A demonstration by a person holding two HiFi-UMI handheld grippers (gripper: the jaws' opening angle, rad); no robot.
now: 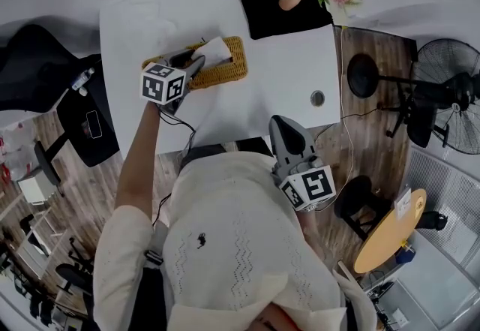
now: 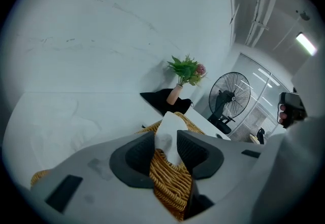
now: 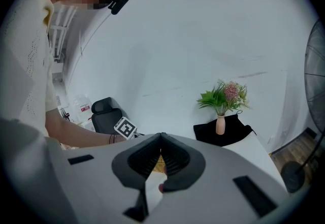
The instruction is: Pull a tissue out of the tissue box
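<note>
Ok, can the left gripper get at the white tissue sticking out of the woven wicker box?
Probably yes: the left gripper has its jaws open either side of the white tissue, above the woven wicker box, nothing blocking.

At the wicker tissue box the left tongs sit at the white tissue — the right tongs hover well apart.

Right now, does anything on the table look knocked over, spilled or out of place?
Nothing stands out. The wicker tissue box sits flat on the white table, one tissue stands up from it between the fingers of the left gripper, and the plant vase stands upright on its black cloth.
</note>
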